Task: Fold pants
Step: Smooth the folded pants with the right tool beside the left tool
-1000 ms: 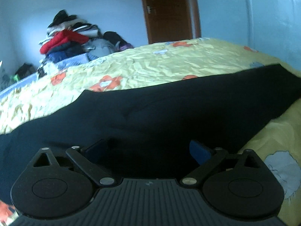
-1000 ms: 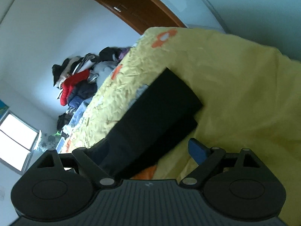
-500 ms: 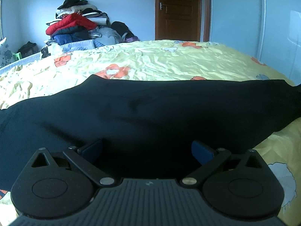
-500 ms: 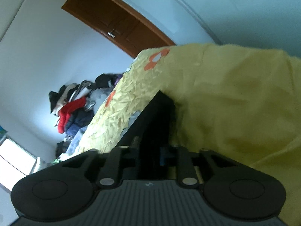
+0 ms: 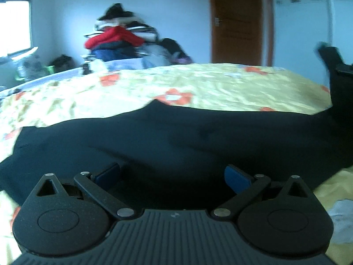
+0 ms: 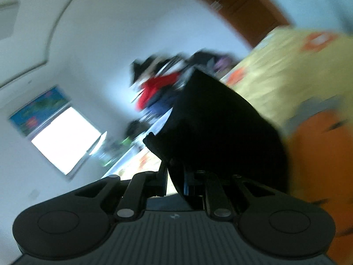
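Window at nine o'clock in the left wrist view, bright, a blue picture strip above it. Pale wall behind; heap of clothes at eleven o'clock, red jacket on top, stacked past the far side of the bed. Brown wooden door at one o'clock, white wall with small stickers to its right. Bedspread — yellow, orange flowers, rumpled — fills the middle band. Black pants lie flat across it from nine to three o'clock, one end lifted off the bed at three o'clock. Left gripper at six o'clock, jaws spread wide over the cloth, blue pads clear of it. Right wrist view tilted and blurred: window at nine o'clock, clothes heap near centre, door at one o'clock, bedspread at two to three o'clock. Right gripper at six o'clock, jaws just drawn in — now pinching a fold of the pants, which rises from the fingers.
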